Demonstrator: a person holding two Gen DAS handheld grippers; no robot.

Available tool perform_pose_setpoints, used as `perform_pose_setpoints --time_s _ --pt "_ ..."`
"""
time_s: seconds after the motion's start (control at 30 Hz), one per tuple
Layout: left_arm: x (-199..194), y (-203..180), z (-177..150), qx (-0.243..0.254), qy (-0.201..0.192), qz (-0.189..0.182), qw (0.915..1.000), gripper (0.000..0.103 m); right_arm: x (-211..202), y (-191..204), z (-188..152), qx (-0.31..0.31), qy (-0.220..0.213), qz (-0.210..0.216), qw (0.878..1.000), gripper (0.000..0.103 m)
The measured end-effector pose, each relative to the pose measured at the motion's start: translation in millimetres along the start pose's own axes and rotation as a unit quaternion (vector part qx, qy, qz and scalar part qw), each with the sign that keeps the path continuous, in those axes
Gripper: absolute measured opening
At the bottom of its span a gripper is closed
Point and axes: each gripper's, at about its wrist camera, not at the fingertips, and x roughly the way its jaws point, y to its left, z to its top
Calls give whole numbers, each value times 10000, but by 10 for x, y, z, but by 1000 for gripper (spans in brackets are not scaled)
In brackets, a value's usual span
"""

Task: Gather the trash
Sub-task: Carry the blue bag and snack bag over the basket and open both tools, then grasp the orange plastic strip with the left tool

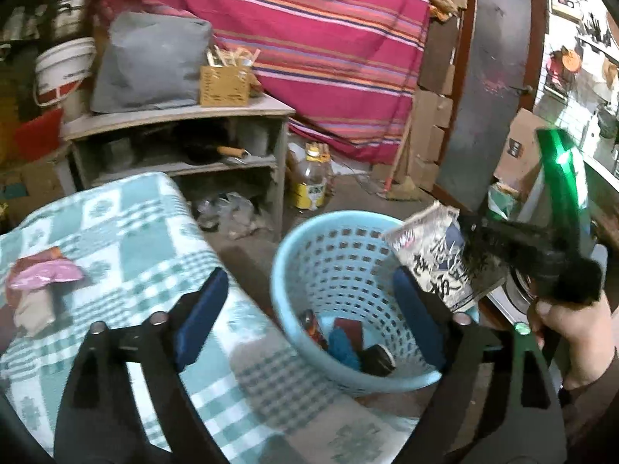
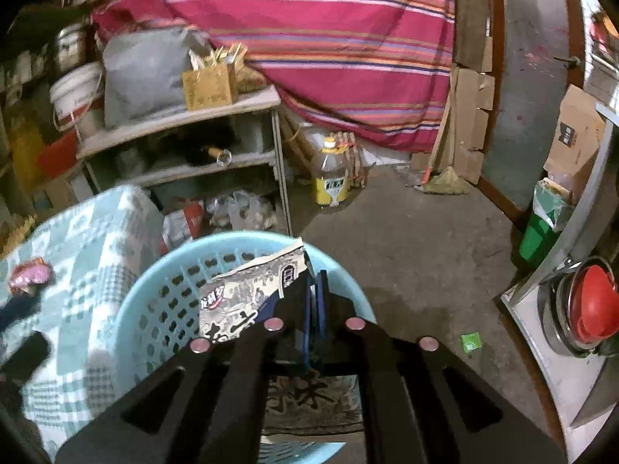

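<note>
A light-blue perforated basket (image 1: 294, 239) stands on the floor beside a checked green-and-white cloth (image 1: 127, 239). Several wrappers and a dark can (image 1: 377, 359) lie at its bottom. My left gripper (image 1: 309, 282) is open wide above the basket with nothing between its blue pads (image 1: 201, 309). My right gripper (image 2: 315, 297) is shut on a printed black-and-white snack packet (image 2: 247, 294) and holds it over the basket's (image 2: 154, 282) rim; the left wrist view shows that packet (image 1: 433, 255) at the basket's right side. A pink wrapper (image 1: 42, 274) lies on the cloth at the left.
A wooden shelf unit (image 1: 178, 116) stands behind the cloth, with an oil bottle (image 1: 311, 181) on the floor beside it. A green bin (image 2: 537, 239), a pot with a red lid (image 2: 592, 305) and a small green scrap (image 2: 471, 342) are at the right. A hand (image 1: 568, 332) holds the right gripper.
</note>
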Motion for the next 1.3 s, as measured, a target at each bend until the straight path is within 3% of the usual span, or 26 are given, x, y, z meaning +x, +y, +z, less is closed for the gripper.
perform_pose_setpoints --time_s 0.07,0.1,0.13,0.2,0.53,0.7,0.87,0.93,1.13,1.3 --pt "-109 89 6 -11 -81 83 9999 89 65 57 -17 -82 97 -65 9999 6" --pt "-149 123 8 -23 -112 117 9999 90 111 93 -25 -110 195 -78 9997 11" --pt "-208 174 14 -52 -148 158 9998 90 161 123 -39 -124 317 -79 9994 37" --pt "-297 282 22 -144 -196 245 9994 91 230 172 -74 -156 467 -120 9987 72" --pt "-618 832 -80 -448 -245 747 9959 92 267 327 -130 -360 730 -371 9960 72" --pt "-838 1183 -166 -614 -350 1077 9917 95 160 440 -105 -286 582 -257 9976 75" --pt "-1101 1569 -282 -680 -380 1558 9847 96 -7 671 -71 -208 286 57 9994 76" --pt "-1213 1733 -352 -734 -378 1758 9810 96 -64 803 -73 -225 188 198 9994 82" --pt "-1509 2208 -550 -962 -402 2264 9684 97 -267 1347 -107 -370 -159 664 9970 85" --pt "-1694 2514 -702 -1075 -365 2480 9621 97 -346 1764 -194 -437 -226 1038 9934 86"
